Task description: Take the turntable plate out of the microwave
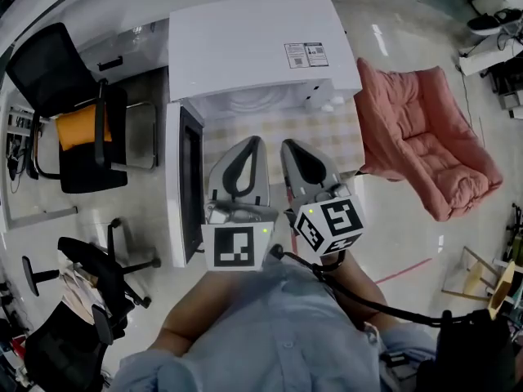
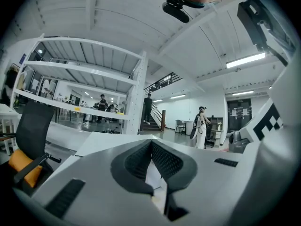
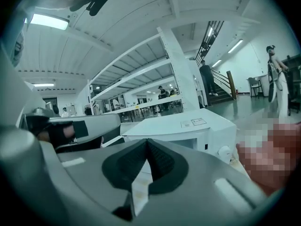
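Two tools (both closed), one microwave

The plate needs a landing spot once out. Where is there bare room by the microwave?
The checkered cloth in front of the microwave, between its open door and the pink seat, is bare under the left gripper and right gripper. The microwave's flat top is free too. Chairs crowd the left.

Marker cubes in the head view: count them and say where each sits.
2. One marker cube rides on the left gripper, the other on the right gripper, both before the microwave. None seems hidden.
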### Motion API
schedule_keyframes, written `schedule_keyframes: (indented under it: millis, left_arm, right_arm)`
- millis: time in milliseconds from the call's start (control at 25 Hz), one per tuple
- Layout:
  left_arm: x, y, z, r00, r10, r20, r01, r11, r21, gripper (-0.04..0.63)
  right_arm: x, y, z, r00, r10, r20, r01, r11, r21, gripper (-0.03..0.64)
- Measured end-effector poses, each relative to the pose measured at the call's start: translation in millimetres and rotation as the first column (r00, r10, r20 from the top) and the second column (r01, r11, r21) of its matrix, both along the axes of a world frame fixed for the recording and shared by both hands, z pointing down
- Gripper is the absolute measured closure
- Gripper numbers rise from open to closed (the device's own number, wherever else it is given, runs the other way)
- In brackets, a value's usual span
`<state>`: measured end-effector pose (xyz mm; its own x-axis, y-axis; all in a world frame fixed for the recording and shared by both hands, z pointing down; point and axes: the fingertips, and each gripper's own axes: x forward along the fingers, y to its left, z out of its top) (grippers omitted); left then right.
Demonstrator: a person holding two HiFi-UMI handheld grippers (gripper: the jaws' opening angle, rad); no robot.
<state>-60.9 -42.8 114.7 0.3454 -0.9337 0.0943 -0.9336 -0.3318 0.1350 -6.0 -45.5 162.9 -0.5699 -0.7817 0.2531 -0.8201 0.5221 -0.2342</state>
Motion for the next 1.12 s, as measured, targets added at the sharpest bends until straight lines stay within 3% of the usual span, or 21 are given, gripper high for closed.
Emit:
schedule_keyframes:
  millis: [240,800,1120]
  left_arm:
    - [-8,-20,-6,1.000,-0.013,-0.017,0.013,1.000,0.008,0.588]
    - [7,-58,-9,0.994,-0.102,0.032,0.101,0.994,0.034,0.588]
    - [10,-75,41,0.989,-0.142,0.028,0.143,0.989,-0.041,0.588]
  right_arm:
    - [-11,-25,-11,1.000,-0.020,-0.014,0.020,1.000,0.018,0.615]
    - [-3,-63,-12,0.992,-0.119,0.038,0.118,0.993,0.023,0.615]
    - [-7,-82,30,0.985,-0.165,0.059,0.167,0.986,-0.028,0.615]
